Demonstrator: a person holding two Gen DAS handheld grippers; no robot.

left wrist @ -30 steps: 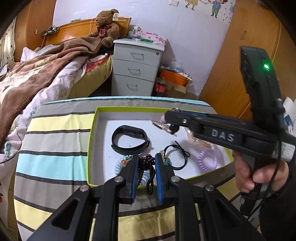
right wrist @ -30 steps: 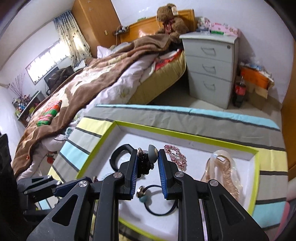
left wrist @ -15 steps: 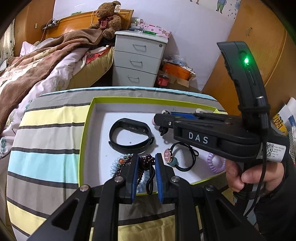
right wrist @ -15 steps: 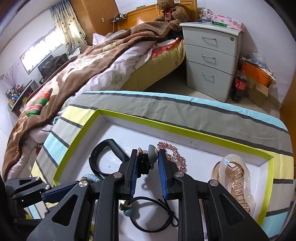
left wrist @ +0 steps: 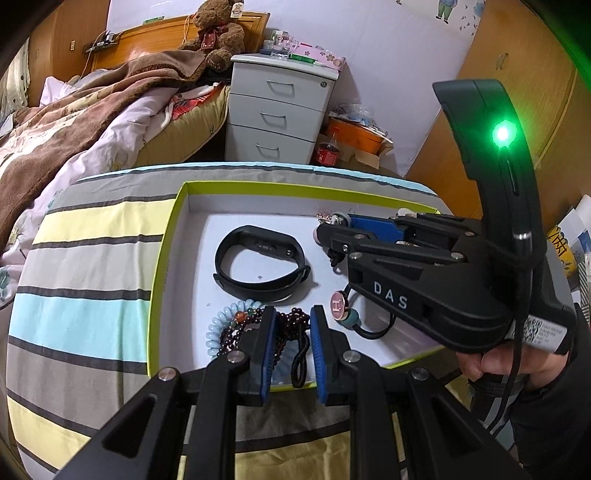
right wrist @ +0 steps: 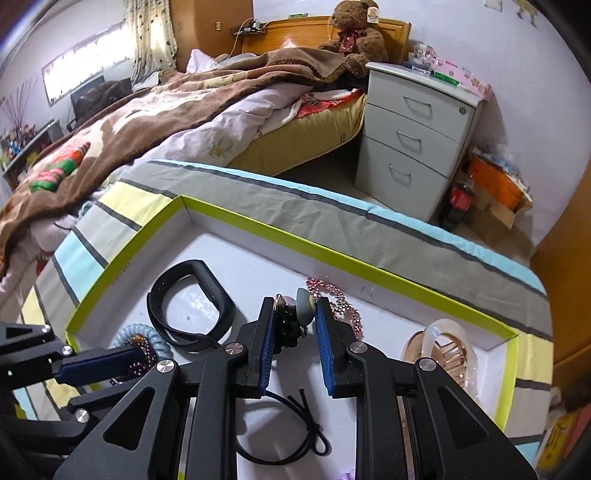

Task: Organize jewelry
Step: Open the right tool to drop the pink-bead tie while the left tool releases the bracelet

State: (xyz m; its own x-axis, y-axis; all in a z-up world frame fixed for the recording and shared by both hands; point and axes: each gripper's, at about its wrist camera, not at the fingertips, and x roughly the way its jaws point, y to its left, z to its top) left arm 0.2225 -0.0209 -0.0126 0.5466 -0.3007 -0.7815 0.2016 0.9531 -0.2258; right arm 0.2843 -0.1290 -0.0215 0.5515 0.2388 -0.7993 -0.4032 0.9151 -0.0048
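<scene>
a bedroom with a bed (right wrist: 155, 122) under a brown blanket, a teddy bear (right wrist: 354, 33) against the headboard and a grey three-drawer nightstand (right wrist: 413, 140); in front sits a table under a striped cloth (left wrist: 88, 266) that carries a shallow white tray with a lime-green rim (left wrist: 166, 258). in the tray, a black wristband (left wrist: 258, 266) lies toward the left half, a pink beaded piece (right wrist: 340, 302) lies near the far edge, and a translucent pink hair claw (right wrist: 439, 347) rests by the right edge. near the front edge a pale blue coil tie (left wrist: 221, 328) and a string of dark red beads (left wrist: 291, 325) lie bunched together, and a black elastic hair tie with a round pink charm (left wrist: 338, 304) lies just right of them. the left gripper (left wrist: 291, 332) hangs over the front edge, its jaws a narrow gap apart around the beads; whether they pinch the strand cannot be told. the right gripper (right wrist: 293, 325) is over the middle of the tray, its jaws closed onto a small dark hair clip with a grey knob (right wrist: 295, 314), held above the tray floor.
</scene>
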